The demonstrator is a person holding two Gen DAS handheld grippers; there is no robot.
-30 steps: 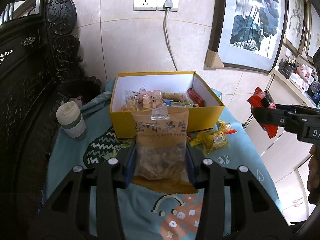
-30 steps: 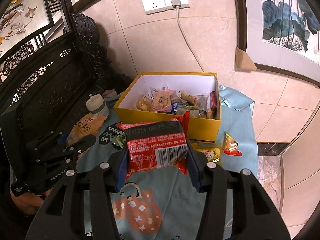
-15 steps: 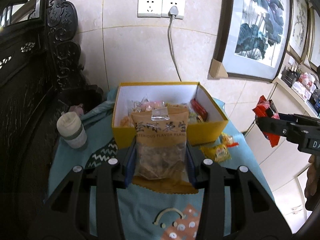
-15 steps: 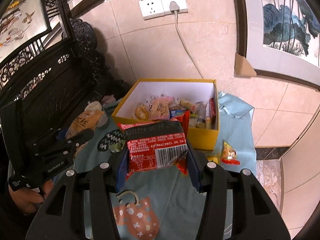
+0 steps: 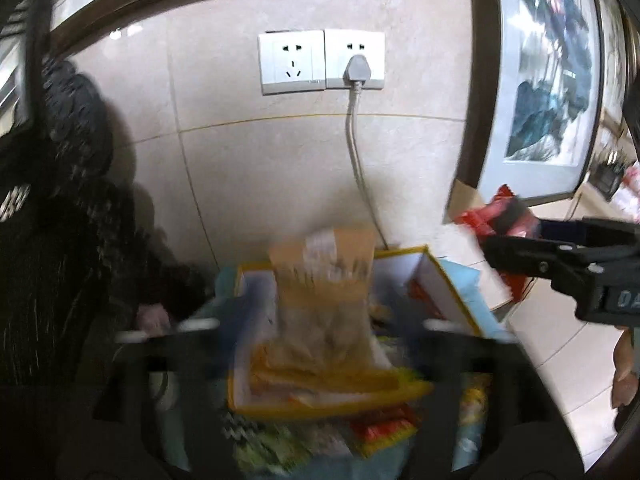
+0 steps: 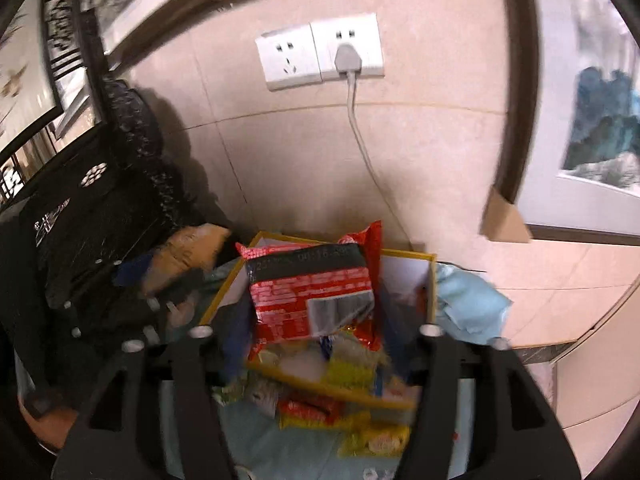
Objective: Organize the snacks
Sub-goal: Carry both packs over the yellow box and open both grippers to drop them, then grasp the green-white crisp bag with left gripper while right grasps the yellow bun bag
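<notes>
My left gripper [image 5: 320, 320] is shut on a brown snack bag [image 5: 324, 292], held over the open yellow box [image 5: 444, 292]; this view is motion-blurred. My right gripper [image 6: 312, 320] is shut on a red snack packet [image 6: 312, 288], held above the same yellow box [image 6: 432, 280], which holds several snacks. The right gripper with the red packet [image 5: 496, 216] shows at the right of the left wrist view. The left gripper with the brown bag [image 6: 180, 256] shows at the left of the right wrist view.
Loose yellow and red snack packets [image 6: 320, 412] lie on the blue cloth [image 6: 468, 300] in front of the box. A tiled wall with a socket and a plugged cable [image 5: 356, 72] stands behind. Dark carved furniture [image 6: 100, 200] is on the left, framed paintings [image 5: 548, 80] on the right.
Both grippers have moved forward and closer to the box with their packets still held. The views now tilt up toward the wall, and the left wrist view is blurred.
</notes>
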